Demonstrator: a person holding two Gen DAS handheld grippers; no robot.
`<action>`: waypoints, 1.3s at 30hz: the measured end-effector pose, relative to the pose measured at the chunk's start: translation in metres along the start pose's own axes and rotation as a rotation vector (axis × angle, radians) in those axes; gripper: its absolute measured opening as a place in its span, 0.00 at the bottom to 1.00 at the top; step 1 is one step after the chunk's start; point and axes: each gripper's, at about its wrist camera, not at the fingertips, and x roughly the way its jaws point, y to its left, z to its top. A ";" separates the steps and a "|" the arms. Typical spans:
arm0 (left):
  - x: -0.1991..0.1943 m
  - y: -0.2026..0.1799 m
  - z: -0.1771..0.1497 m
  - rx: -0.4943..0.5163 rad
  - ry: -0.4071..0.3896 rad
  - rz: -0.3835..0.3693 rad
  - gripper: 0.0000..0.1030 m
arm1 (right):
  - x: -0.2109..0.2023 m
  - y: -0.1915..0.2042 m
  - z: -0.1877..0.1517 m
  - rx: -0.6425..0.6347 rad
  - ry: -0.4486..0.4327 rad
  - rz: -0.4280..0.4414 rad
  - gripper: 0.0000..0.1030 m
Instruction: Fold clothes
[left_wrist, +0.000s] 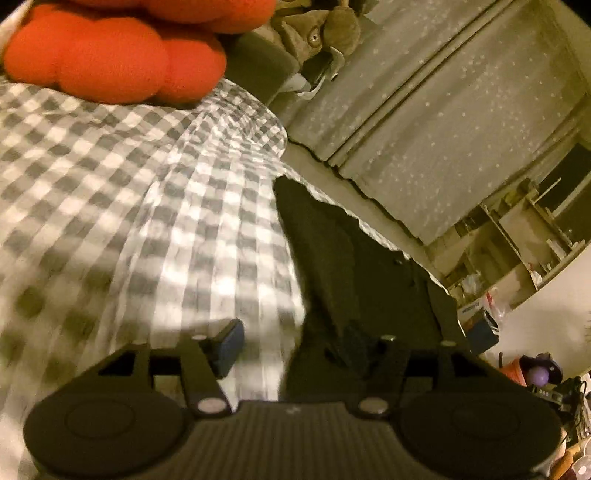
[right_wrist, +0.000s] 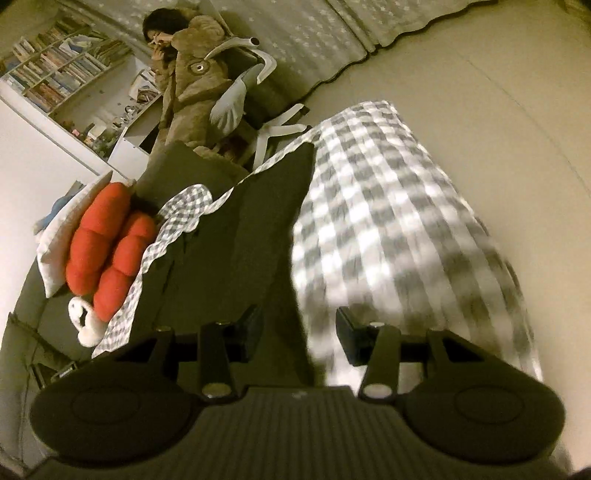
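Note:
A dark garment (left_wrist: 369, 258) lies flat on a grey-and-white checked bedsheet (left_wrist: 110, 184). My left gripper (left_wrist: 291, 345) hovers open over the garment's left edge, with one finger above the sheet and the other above the dark cloth. In the right wrist view the same dark garment (right_wrist: 258, 221) stretches away beside the checked sheet (right_wrist: 388, 203). My right gripper (right_wrist: 301, 328) is open over the garment's right edge, which runs between its fingers. Neither gripper pinches any cloth. Both views are blurred by motion.
An orange plush cushion (left_wrist: 110, 55) (right_wrist: 107, 240) and a white pillow (right_wrist: 59, 254) sit at one end of the bed. A person in a brown plush hooded outfit (right_wrist: 192, 81) sits on a white office chair (right_wrist: 258, 110). Star-patterned curtains (left_wrist: 443, 110) and shelving (right_wrist: 62, 77) lie beyond.

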 end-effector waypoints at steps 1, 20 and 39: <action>0.004 0.001 0.003 0.007 -0.009 -0.004 0.59 | 0.006 -0.002 0.004 -0.002 0.000 0.003 0.47; 0.095 0.009 0.076 0.019 -0.063 -0.104 0.47 | 0.087 -0.014 0.084 -0.065 -0.069 0.065 0.39; 0.122 0.006 0.100 0.043 -0.067 -0.167 0.03 | 0.117 -0.021 0.114 -0.043 -0.070 0.146 0.06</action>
